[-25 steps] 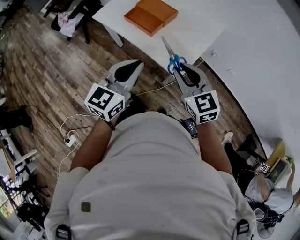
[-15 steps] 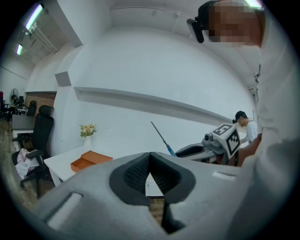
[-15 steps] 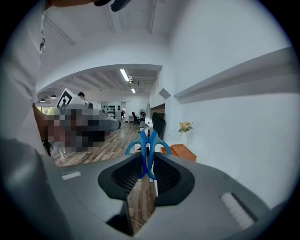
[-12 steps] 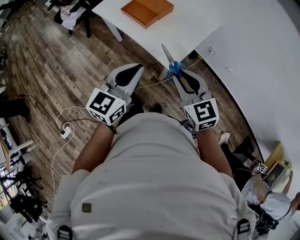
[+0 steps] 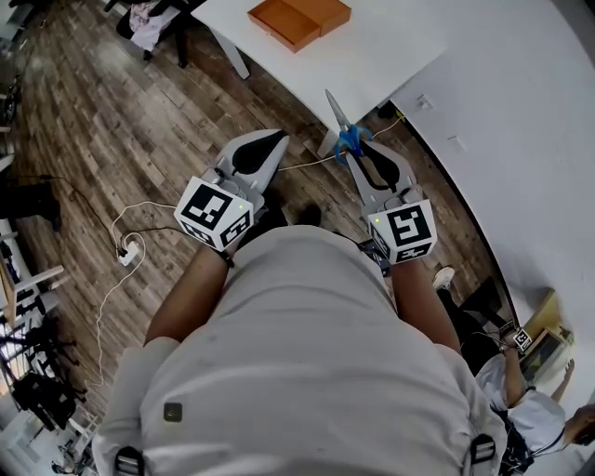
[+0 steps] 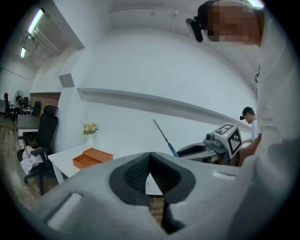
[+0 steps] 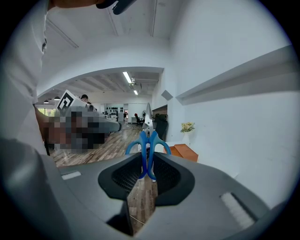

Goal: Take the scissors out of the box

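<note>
The scissors point(image 5: 342, 128) have blue handles and silver blades. My right gripper point(image 5: 357, 147) is shut on the handles and holds them in the air just off the corner of the white table point(image 5: 372, 56), blades pointing toward the table. In the right gripper view the blue handles point(image 7: 148, 152) sit squeezed between the pads. The open orange box point(image 5: 299, 19) lies on the table further away. My left gripper point(image 5: 270, 141) hangs over the wooden floor beside the right one, jaws shut with nothing in them; its pads point(image 6: 140, 173) meet at the tips.
Wooden floor point(image 5: 121, 139) lies beneath both grippers, with a white cable and power strip point(image 5: 128, 253) on it at left. A dark chair with cloth point(image 5: 149, 20) stands by the table's far left. Another person point(image 5: 521, 409) is at lower right. A flower vase point(image 6: 90, 130) stands on the table.
Both grippers have drawn back from the table toward my body, the right one carrying the scissors from above the table edge to over the floor. The box now lies further off.
</note>
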